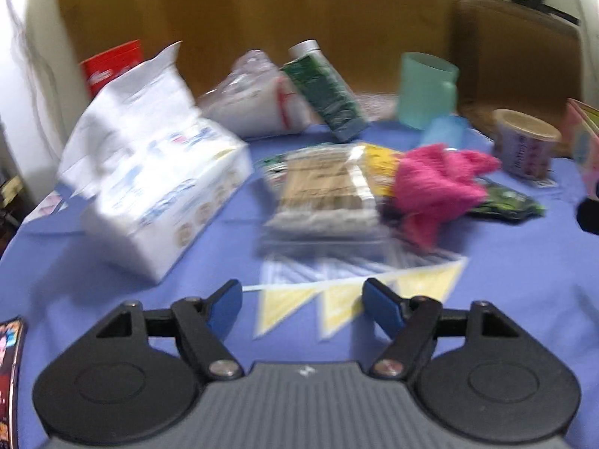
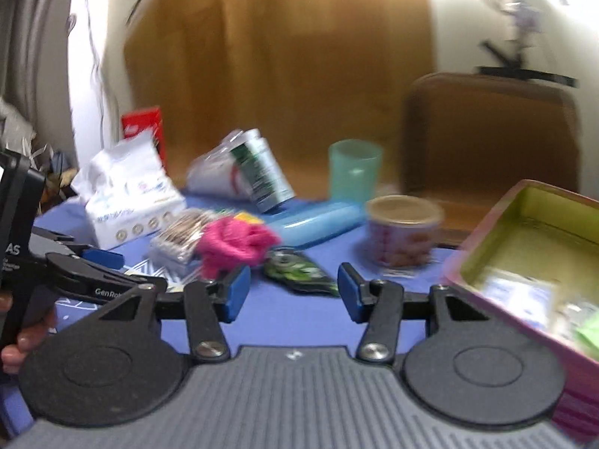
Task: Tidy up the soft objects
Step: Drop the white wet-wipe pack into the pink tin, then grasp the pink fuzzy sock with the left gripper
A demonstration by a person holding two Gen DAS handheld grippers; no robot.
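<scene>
A pink knitted cloth (image 1: pixel 438 183) lies mid-table on the blue tablecloth (image 1: pixel 112 292), next to a clear packet of wooden sticks (image 1: pixel 325 191); it also shows in the right wrist view (image 2: pixel 236 243). A white tissue pack (image 1: pixel 149 172) lies to the left (image 2: pixel 127 198). My left gripper (image 1: pixel 301 308) is open and empty above the cloth's flag pattern. My right gripper (image 2: pixel 294 293) is open and empty, near a green wrapper (image 2: pixel 299 273). A pink box with a green inside (image 2: pixel 524 247) stands at the right, holding a few small packets.
At the back stand a teal cup (image 1: pixel 426 89), a tilted green-labelled bottle (image 1: pixel 325 89), a white plastic bag (image 1: pixel 254 101), a red box (image 1: pixel 112 63) and a printed tub (image 1: pixel 524 142). A light blue case (image 2: pixel 318 220) lies by the cup. A brown chair (image 2: pixel 490 131) stands behind.
</scene>
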